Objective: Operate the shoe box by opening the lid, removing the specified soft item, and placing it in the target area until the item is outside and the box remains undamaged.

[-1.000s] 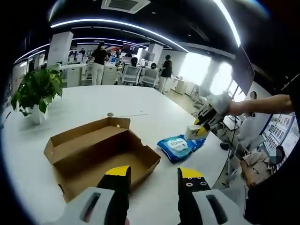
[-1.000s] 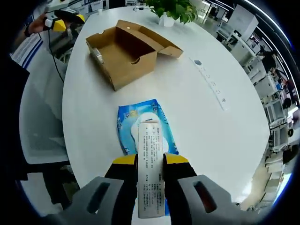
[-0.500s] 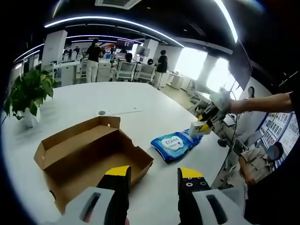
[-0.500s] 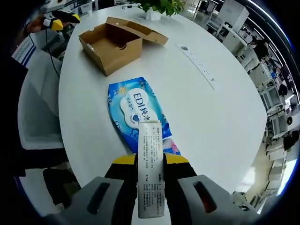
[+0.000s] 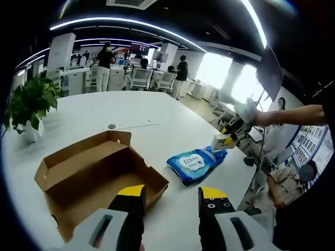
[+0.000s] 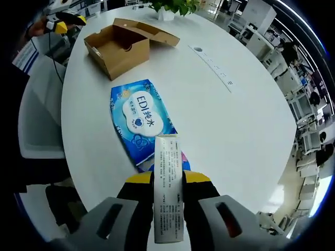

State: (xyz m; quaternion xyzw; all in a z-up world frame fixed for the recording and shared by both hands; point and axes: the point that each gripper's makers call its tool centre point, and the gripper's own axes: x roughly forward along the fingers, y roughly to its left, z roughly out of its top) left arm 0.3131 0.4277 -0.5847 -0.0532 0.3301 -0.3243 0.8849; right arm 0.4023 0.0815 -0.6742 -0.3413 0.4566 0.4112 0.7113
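Shoe box (image 5: 94, 175) lies lid-open beside blue wipes pack (image 6: 140, 120) on table (image 6: 235, 141); right gripper (image 6: 167, 183) clamps small white carton (image 6: 168, 191) aloft for placing; left gripper (image 5: 171, 194) hovers agape, empty.

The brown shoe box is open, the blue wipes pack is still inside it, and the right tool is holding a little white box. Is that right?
Not quite. The blue wipes pack isn't inside; it lies on the white table, apart from the brown shoe box, as the right gripper view shows. The rest holds: the shoe box is open, and the right tool is holding a little white box.
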